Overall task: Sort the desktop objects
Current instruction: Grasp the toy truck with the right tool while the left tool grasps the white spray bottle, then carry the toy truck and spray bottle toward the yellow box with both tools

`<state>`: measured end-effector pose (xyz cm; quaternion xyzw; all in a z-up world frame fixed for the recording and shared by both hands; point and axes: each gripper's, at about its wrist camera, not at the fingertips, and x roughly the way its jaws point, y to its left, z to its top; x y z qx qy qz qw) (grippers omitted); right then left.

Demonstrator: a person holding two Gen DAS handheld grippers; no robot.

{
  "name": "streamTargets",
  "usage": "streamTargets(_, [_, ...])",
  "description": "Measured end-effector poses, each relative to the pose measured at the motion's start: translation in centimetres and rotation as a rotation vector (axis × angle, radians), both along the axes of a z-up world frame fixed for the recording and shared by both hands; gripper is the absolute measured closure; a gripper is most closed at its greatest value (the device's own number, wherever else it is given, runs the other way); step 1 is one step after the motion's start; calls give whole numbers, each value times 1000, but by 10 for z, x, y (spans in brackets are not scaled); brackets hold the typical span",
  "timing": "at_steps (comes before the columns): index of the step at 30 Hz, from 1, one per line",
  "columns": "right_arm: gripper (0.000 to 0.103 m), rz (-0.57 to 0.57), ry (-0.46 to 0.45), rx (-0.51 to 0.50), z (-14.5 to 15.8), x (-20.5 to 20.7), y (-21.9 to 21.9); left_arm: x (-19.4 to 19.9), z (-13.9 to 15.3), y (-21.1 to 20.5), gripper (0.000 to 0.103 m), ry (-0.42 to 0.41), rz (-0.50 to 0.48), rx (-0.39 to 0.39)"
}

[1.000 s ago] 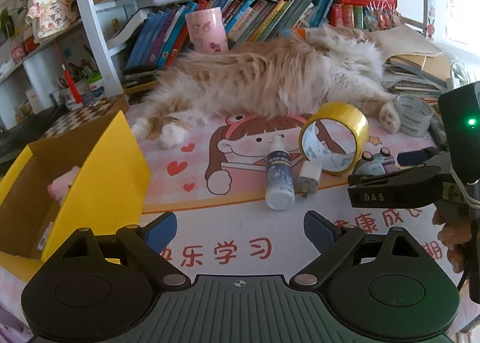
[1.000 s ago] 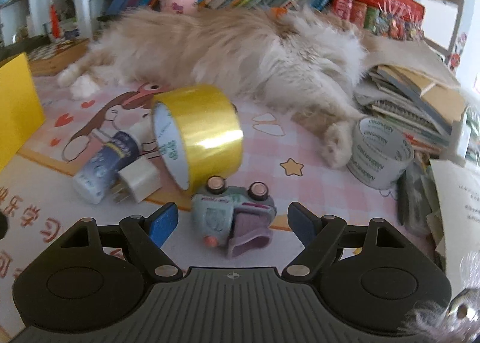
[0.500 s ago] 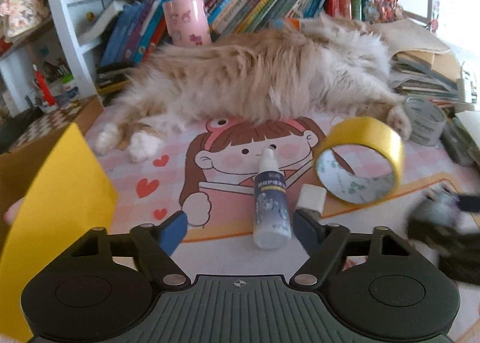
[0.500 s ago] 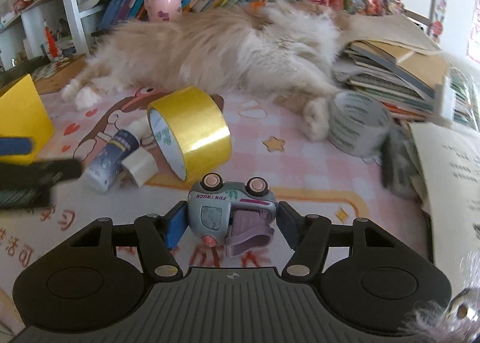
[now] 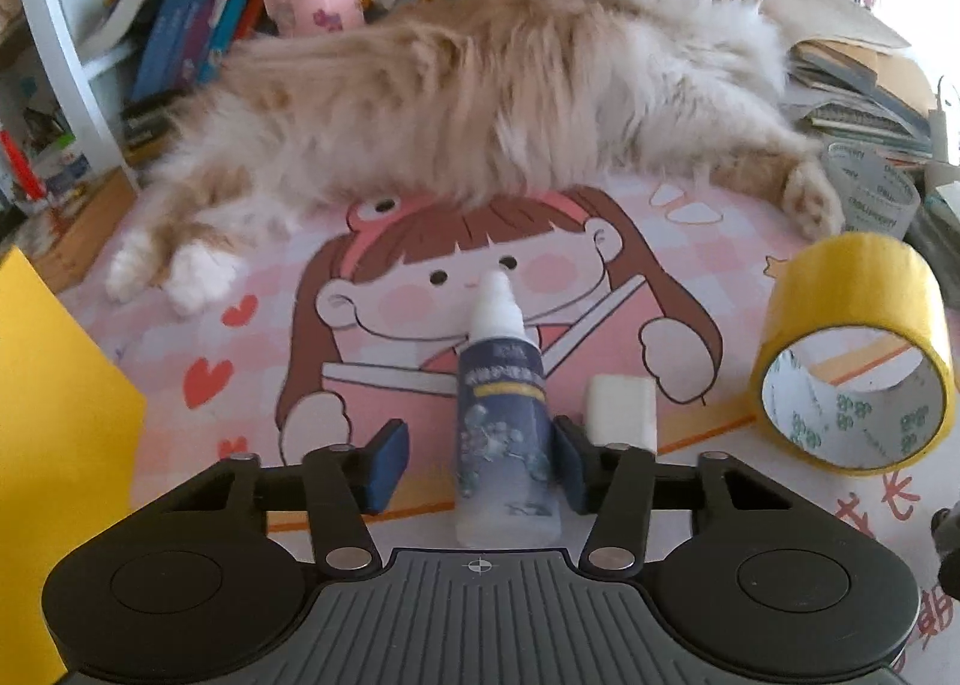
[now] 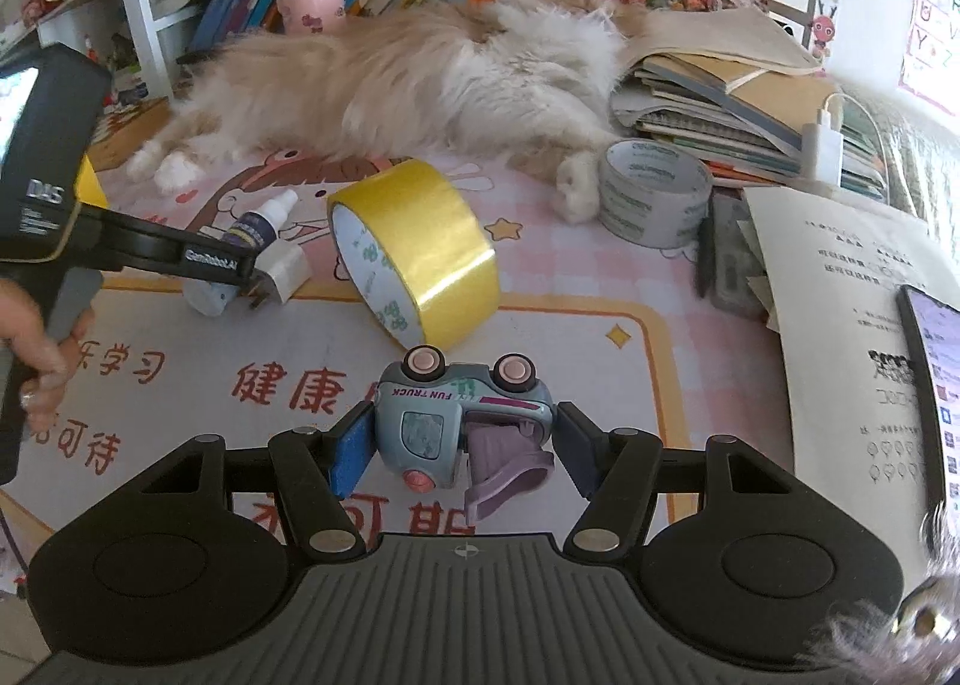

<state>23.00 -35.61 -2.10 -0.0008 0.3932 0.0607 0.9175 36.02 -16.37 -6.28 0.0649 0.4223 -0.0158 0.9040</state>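
Spray bottle [image 5: 503,421] lying flat, nozzle pointing away, left jaws closing around it, right jaws clamping toppled toy truck [image 6: 459,424]

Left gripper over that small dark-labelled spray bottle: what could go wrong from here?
The left gripper has just been closing. One pad sits against the small dark-labelled spray bottle, the other stands clear, so the lying bottle may roll or skid aside. The white plug adapter lies beside that pad and could be nudged. The fluffy ginger cat sprawls just beyond; a startled paw might scatter things.
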Motion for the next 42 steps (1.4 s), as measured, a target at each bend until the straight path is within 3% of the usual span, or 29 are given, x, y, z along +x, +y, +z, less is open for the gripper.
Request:
streamTargets(1, [43, -3, 0, -4, 0, -1, -1, 0, 0, 1, 56, -2, -2, -6])
streamTargets(3, [43, -9, 1, -5, 0, -1, -2, -2, -1, 3, 68, -2, -17, -31])
streamTargets(6, [43, -18, 3, -4, 0, -1, -2, -3, 0, 3, 71, -2, -23, -41])
streamTargets(28, [43, 4, -32, 13, 16, -13, 23, -76, 54, 55, 72, -81, 77, -263])
streamTargets(42, [43, 11, -43, 18, 24, -35, 47, -126, 65, 80, 72, -109, 82, -289])
